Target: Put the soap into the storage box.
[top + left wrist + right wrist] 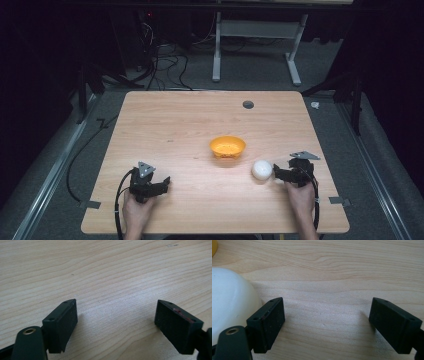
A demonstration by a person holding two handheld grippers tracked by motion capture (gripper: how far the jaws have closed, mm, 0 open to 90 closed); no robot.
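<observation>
An orange bowl (227, 146) sits near the middle of the wooden table (200, 120). A white rounded object (262, 169) lies to its right and a little nearer; it looms at the left edge of the right gripper view (229, 307). My right gripper (278, 173) rests just right of it, jaws wide apart (327, 322) with only bare wood between them; the white object is outside the left jaw. My left gripper (165, 182) lies at the near left, open (116, 322) over bare wood, holding nothing.
A small grey round hole (248, 104) marks the far part of the table. The orange bowl's rim peeks in at the top left corner (214, 248) of the right gripper view. Desk legs and cables stand on the floor beyond the table.
</observation>
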